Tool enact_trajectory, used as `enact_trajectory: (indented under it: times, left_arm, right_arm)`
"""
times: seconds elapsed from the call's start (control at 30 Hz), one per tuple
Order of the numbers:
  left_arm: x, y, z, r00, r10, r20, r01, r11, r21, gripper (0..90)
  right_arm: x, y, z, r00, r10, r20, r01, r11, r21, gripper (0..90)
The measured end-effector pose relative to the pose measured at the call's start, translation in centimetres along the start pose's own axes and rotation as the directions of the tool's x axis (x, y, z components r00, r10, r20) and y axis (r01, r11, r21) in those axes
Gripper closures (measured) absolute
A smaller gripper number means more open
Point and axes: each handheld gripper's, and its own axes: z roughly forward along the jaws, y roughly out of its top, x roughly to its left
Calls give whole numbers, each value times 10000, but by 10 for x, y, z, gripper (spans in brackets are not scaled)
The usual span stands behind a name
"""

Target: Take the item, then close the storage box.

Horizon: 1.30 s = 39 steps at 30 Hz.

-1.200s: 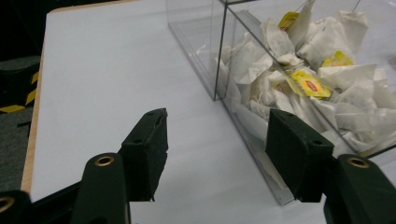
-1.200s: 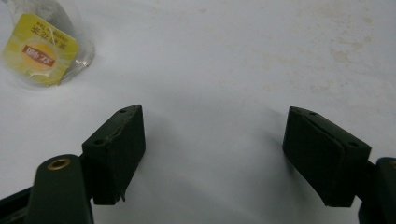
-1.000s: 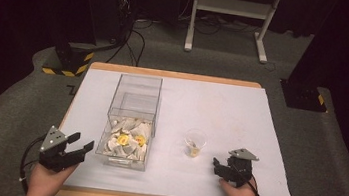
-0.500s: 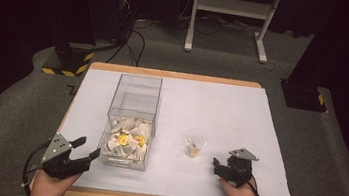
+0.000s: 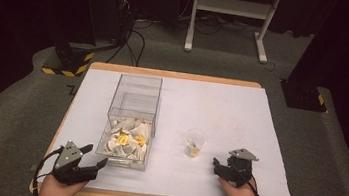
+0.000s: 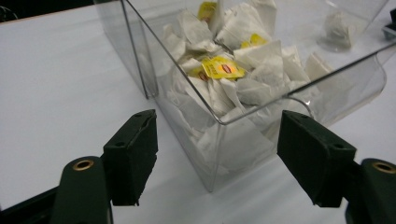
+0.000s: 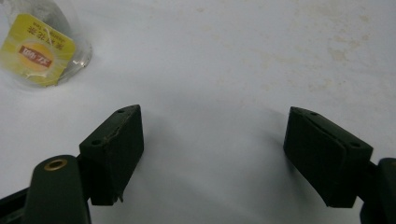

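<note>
High view is showing me the white-covered table [image 5: 241, 111], with the clear box [image 5: 132, 118] of tea bags [image 5: 127, 140] sitting left of centre and the small clear cup [image 5: 195, 143] standing well to its right. My left gripper [image 5: 93, 160] is hovering just beside the box's near left corner, its jaws standing wide, and in the left gripper view that corner is sitting between them, untouched, with a yellow-tagged tea bag [image 6: 222, 67] lying on top of the pile inside. My right gripper [image 5: 219, 166] is resting near the front edge with its jaws also gaping wide over bare table, while the cup is standing just ahead and to its left, holding a tea bag with a yellow tag [image 7: 35, 49].
</note>
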Motion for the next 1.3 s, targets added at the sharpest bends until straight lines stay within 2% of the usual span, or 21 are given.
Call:
enact_trajectory:
  times: [0.03, 0.13, 0.27, 0.33, 0.57, 0.7, 1.03, 1.3]
  left_arm:
    - [0, -1, 2, 9999, 116, 63, -116, 9999, 9, 291]
    - [2, -6, 4, 9995, 59, 319, -54, 9999, -154, 311]
    - [1, -7, 2, 9996, 66, 265, -53, 9988, -488, 334]
    - [0, -7, 2, 9999, 62, 152, -53, 9981, -607, 318]
    - [-1, -9, 6, 9999, -151, 47, 154, 9987, -490, 297]
    - [-3, -8, 6, 9999, -6, -107, 1, 9989, -459, 302]
    - [-5, -3, 13, 9998, 176, -81, -180, 9983, -554, 340]
    - [-7, 3, 21, 9997, 182, -169, -191, 9982, -570, 326]
  right_arm:
    - [0, 0, 0, 10000, 25, -4, -25, 10000, 15, 202]
    - [0, 0, 0, 10000, 20, 25, -20, 10000, -4, 197]
    - [0, 0, 0, 10000, 28, 56, -28, 10000, -7, 196]
    - [0, 0, 0, 10000, 42, 45, -42, 10000, -2, 196]
    - [0, 0, 0, 9999, 101, -6, -101, 9999, 38, 194]
    - [0, 0, 0, 10000, 96, -22, -96, 9999, 39, 193]
    - [0, 0, 0, 10000, 80, -5, -80, 10000, 27, 193]
    - [0, 1, 1, 10000, 62, -72, -62, 10000, 57, 184]
